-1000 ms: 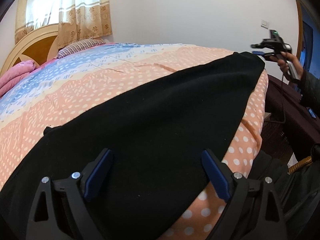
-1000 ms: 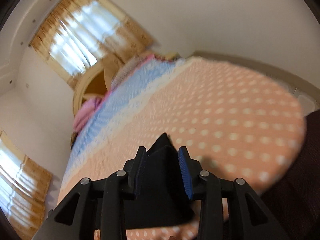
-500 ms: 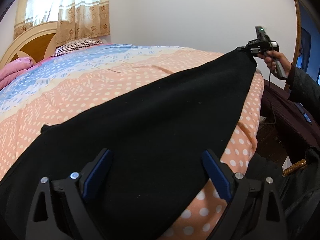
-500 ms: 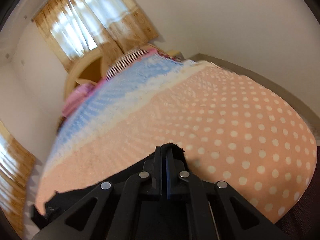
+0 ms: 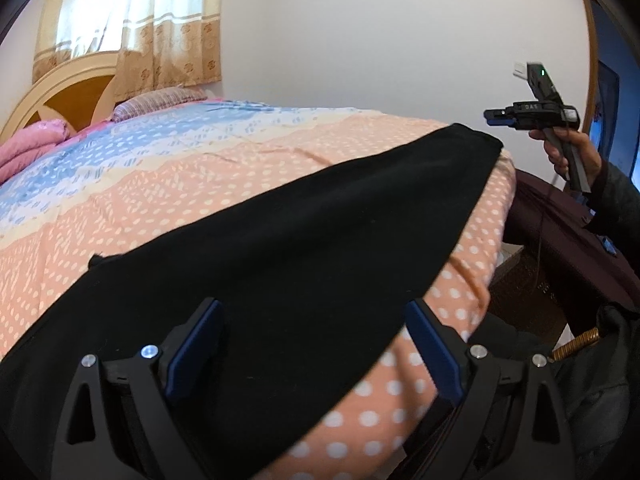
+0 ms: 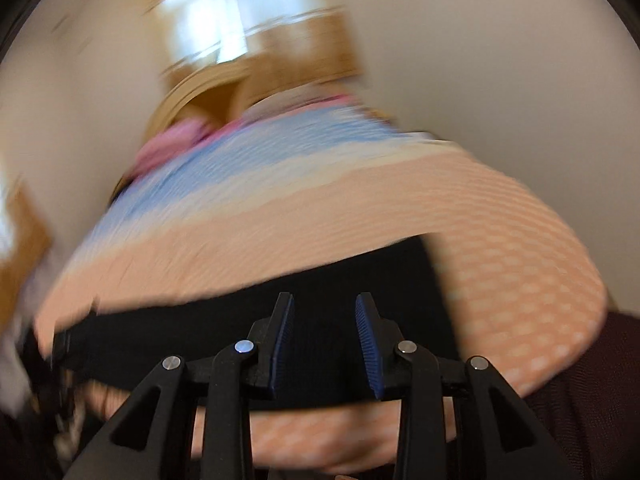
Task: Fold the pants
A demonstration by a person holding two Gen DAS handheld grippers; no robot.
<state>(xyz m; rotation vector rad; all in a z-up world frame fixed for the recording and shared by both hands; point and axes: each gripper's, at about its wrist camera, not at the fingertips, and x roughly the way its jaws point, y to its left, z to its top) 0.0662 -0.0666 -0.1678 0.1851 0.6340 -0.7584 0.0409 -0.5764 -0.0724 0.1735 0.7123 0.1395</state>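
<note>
Pants (image 5: 280, 240) now lie flat: your right gripper (image 6: 325, 332), jaws opening, has released the hem; left gripper (image 5: 312, 344) gapes empty.

Matt black cloth pants (image 5: 304, 248), dotted cotton-like bedspread (image 5: 168, 184), glossy wooden headboard (image 5: 72, 96)

The flat black fabric pants (image 5: 304, 240) are a plain, unpatterned black. Beneath them, the quilted bedspread (image 5: 168, 184) runs in bands: peach-orange with white polka dots, then a cream strip, then pale blue with small white marks. A crumpled pink blanket (image 5: 28, 152) sits beside a pillow with fine purplish stripes (image 5: 160, 100) (the stripes are thin and close-set). The arched wooden headboard (image 5: 68, 88) is amber-brown with a cream rim. The curtain (image 5: 136, 24) is white above tan patterned borders. The black plastic left gripper (image 5: 316, 344) and the black right gripper (image 6: 326, 336) both carry blue pads.
</note>
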